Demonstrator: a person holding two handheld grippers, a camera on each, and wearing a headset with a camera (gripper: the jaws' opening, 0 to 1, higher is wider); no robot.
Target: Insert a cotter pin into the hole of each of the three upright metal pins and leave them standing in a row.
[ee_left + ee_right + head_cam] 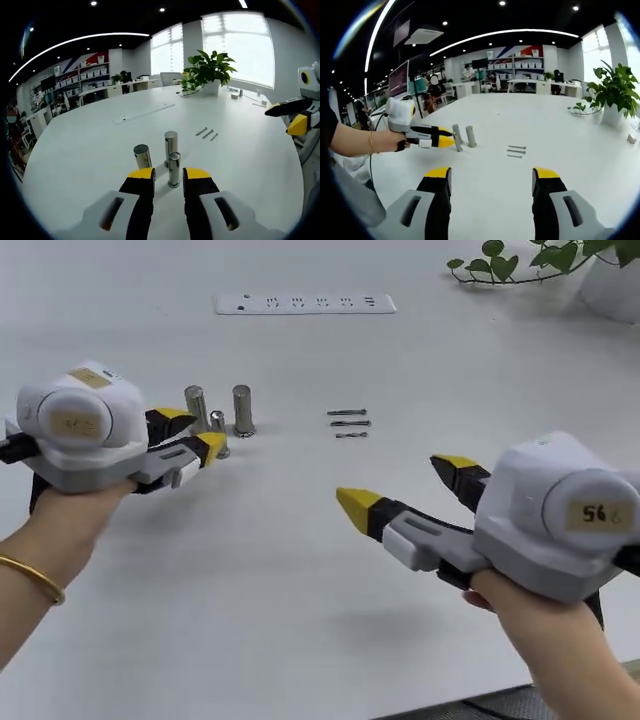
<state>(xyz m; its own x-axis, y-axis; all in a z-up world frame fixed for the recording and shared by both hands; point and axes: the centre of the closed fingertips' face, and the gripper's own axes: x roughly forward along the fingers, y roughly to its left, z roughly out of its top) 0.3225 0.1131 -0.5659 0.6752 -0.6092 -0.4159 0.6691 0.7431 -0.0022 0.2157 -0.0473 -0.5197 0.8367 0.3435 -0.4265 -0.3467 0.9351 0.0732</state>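
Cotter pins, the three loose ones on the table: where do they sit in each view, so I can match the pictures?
Head view: cotter pins just above centre, right of the upright metal pins.
Left gripper view: cotter pins right of centre, beyond the upright metal pins.
Right gripper view: cotter pins near centre, right of the upright metal pins.
Shared landmark: the potted plant, farther back on the table.

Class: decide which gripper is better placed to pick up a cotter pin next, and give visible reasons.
Probably right. The right gripper is open and faces the three thin grey cotter pins; the left gripper is at the silver upright metal pins.
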